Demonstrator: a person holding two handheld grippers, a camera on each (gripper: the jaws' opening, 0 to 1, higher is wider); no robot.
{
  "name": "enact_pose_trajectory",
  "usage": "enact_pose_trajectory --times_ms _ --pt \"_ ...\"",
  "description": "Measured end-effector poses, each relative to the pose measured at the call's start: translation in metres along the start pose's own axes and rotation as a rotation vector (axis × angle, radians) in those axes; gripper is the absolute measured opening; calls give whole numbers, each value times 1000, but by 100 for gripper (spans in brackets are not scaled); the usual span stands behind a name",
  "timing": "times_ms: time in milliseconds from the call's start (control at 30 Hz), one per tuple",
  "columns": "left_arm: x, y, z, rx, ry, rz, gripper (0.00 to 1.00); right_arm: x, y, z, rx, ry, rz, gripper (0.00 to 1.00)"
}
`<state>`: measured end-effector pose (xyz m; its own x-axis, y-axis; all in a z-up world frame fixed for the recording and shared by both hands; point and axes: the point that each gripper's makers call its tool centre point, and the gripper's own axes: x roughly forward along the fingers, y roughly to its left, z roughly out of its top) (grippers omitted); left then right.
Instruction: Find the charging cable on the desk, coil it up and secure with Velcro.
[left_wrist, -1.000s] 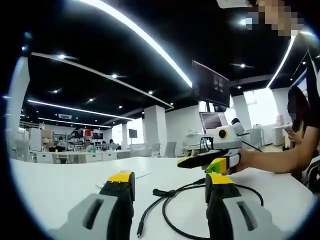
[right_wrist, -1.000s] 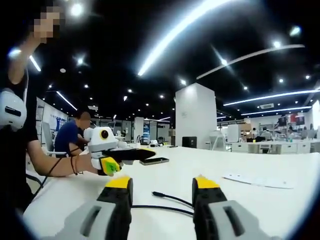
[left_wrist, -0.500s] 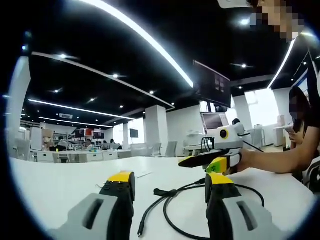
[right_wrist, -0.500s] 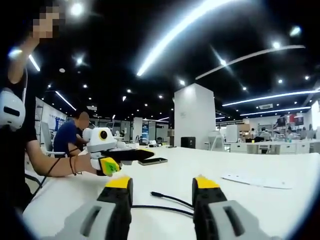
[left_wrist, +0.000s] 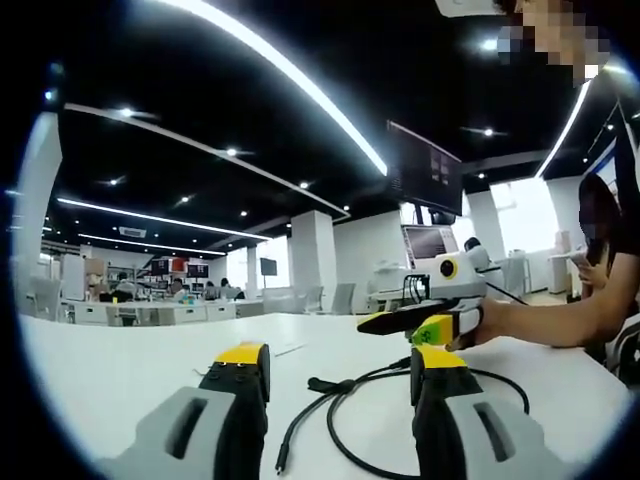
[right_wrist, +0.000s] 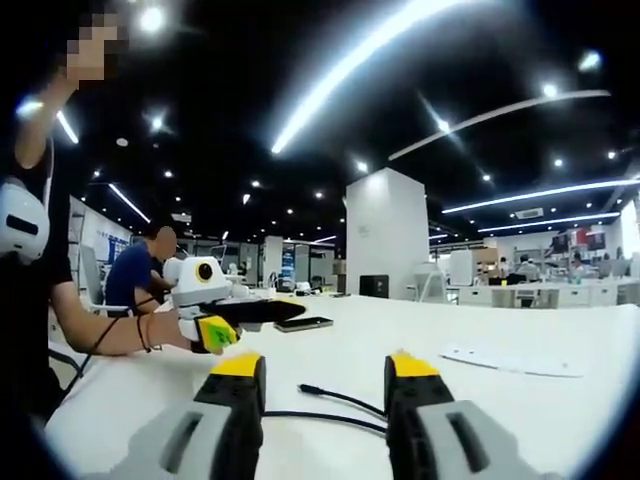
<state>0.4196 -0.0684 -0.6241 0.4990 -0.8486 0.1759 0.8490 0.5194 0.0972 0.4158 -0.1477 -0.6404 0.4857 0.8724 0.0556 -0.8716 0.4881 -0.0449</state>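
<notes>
Both jaws spread, empty: charging cable (left_wrist: 345, 420) lies loosely looped just ahead of my left gripper (left_wrist: 340, 365), nearer than my right gripper (right_wrist: 325, 372), free plug end toward me.

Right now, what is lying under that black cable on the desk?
Only the bare white desk lies under the black cable. Part of its loop is hidden behind the left gripper, so that stretch cannot be checked.
</notes>
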Motion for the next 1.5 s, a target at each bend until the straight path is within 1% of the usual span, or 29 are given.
enact_pose_trajectory --times_ms 233,700,1167,1500 --pt "1 -3 1 -1 -4 1 57 0 0 0 -1 -1 -3 48" --pt "3 -2 0 -1 -8 0 57 -1 -3 -3 1 3 -9 48" --pt "4 -5 0 -4 -11 2 57 -3 -4 -1 5 -9 -13 48" --pt "3 -3 -1 -4 -10 3 57 -2 -5 -1 5 -11 -15 48"
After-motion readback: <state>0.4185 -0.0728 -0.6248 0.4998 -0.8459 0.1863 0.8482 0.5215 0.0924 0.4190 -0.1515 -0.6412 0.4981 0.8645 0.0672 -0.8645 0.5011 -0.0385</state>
